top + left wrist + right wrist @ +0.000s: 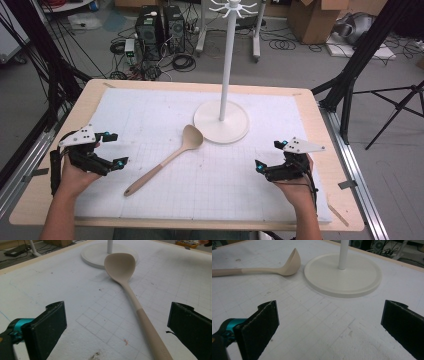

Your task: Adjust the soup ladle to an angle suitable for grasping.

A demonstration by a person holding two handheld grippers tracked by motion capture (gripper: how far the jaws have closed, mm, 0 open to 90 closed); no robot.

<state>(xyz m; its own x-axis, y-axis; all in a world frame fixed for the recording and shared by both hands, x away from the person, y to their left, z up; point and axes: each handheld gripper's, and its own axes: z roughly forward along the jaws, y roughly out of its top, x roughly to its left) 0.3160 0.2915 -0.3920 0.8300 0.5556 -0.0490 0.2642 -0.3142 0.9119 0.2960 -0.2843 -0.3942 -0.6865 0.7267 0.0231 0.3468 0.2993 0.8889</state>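
On the table (60, 197) we are seeing a white gridded mat (150, 105) lying across most of the top, and toward its far side the stand (221, 122) is resting on its round base, its pole rising upright to a ring of hooks. Just beside the stand's base, on our left of it, the spoon (167, 161) is lying flat on the mat, its bowl almost touching the base and its handle running away from the stand toward our near left. We are holding the left gripper (112, 149) well to the left of the stand, near the spoon's handle end; its jaws are standing wide apart and gripping nothing. We are holding the right gripper (268, 155) nearer than the stand and to its right, likewise spread open and empty.
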